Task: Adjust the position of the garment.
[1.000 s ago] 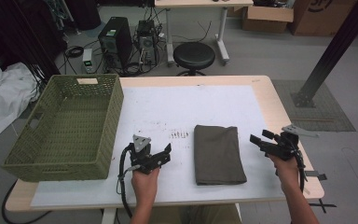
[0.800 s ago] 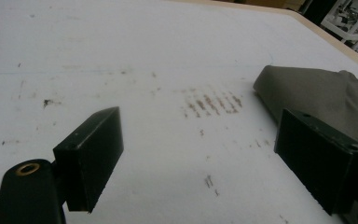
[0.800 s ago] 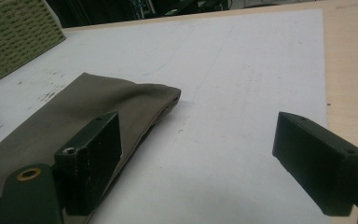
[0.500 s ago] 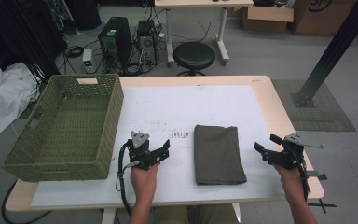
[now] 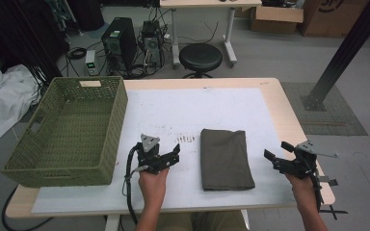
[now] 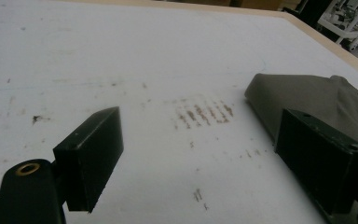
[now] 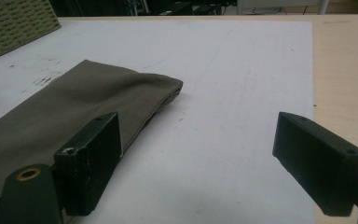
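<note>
White mat (image 5: pixel 183 108) stained, no legible writing; folded cloth (image 5: pixel 225 159) between left gripper (image 5: pixel 169 156), right gripper (image 5: pixel 277 156); both fingers spread, empty.

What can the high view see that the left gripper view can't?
The high view takes in the green woven basket at the table's left, the black stool behind the table, the person's hands, and both the left gripper and right gripper, each with open jaws holding nothing. The left gripper view gives a close look along its own two black jaws and at the brown smudges on the white mat. Both views share the folded olive cloth lying flat on that mat.
</note>
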The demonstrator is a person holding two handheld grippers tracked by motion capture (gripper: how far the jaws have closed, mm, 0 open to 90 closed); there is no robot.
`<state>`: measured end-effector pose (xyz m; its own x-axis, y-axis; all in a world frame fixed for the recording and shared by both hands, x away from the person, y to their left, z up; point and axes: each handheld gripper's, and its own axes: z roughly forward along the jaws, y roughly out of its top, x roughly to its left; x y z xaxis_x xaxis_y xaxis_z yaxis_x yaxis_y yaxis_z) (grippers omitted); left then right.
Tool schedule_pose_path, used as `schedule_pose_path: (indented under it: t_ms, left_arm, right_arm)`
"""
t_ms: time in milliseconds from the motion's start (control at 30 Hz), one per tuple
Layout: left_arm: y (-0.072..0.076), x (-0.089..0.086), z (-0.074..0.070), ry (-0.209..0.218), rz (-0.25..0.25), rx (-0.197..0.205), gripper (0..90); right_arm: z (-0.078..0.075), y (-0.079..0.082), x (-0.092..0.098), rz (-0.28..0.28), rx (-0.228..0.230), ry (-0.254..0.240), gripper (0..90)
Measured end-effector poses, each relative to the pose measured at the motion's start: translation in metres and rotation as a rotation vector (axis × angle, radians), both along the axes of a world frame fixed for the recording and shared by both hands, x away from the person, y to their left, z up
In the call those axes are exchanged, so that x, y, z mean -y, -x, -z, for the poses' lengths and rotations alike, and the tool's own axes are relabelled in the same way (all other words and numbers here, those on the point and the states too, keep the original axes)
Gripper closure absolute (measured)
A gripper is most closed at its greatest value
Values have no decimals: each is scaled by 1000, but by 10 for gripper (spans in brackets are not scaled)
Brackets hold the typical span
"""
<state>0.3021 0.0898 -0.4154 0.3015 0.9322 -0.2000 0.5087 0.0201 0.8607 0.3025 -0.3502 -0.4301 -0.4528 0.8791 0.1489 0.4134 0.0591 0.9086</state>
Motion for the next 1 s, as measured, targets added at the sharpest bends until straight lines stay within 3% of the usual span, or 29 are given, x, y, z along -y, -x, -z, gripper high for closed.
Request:
schedule_pose_path:
  t_ms: [167,300,367,567,667,767,867,1000]
  left_arm:
    - [-5,12,2,9,30,-10,163]
    - [-12,28,6,30,110,-31,235]
    - [-17,37,9,40,143,-52,283]
    - [-29,61,23,120,209,-130,333]
    - [-30,79,31,96,225,-166,328]
    - [-30,91,35,43,223,-179,349]
    - [-30,96,35,28,226,-194,493]
    - [-33,92,37,69,225,-239,662]
  right_arm:
    - [-1,2,-2,-10,3,13,156]
    - [0,3,-2,-12,3,16,156]
    - [0,2,-2,-13,0,19,156]
    - [0,2,-5,-22,0,28,158]
    - [1,1,-6,-24,-2,32,159]
    - [1,1,-6,-24,-5,33,159]
    - [1,0,-6,-22,-5,36,159]
    - [2,0,-8,-23,-8,37,159]
